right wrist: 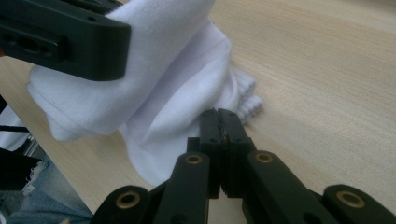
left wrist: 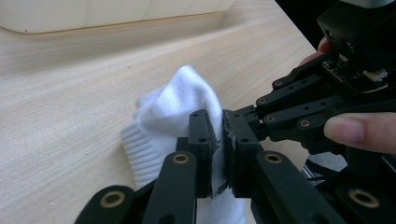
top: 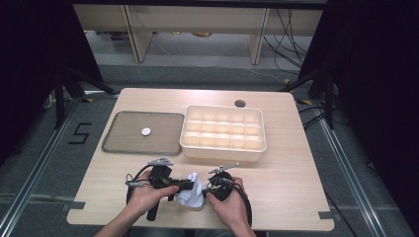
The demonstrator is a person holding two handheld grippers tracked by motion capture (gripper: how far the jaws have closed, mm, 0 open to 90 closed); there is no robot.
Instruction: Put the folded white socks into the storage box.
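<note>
A white sock (top: 196,196) with a ribbed cuff lies bunched on the wooden table near its front edge, between the person's two hands. My left gripper (top: 190,185) reaches in from the left, and in the left gripper view its jaws (left wrist: 222,126) are shut with white fabric of the sock (left wrist: 173,102) pinched between them. My right gripper (top: 207,189) comes in from the right. In the right gripper view it (right wrist: 223,122) is pressed shut on a fold of the sock (right wrist: 163,88), with one black jaw of the left gripper lying across the top of the fabric.
A cream box (top: 222,152) divided into several compartments stands behind the hands at centre. Left of it lies a flat grey tray (top: 114,146) with a small white disc (top: 146,131) on it. A round cable hole (top: 240,103) sits near the table's far edge.
</note>
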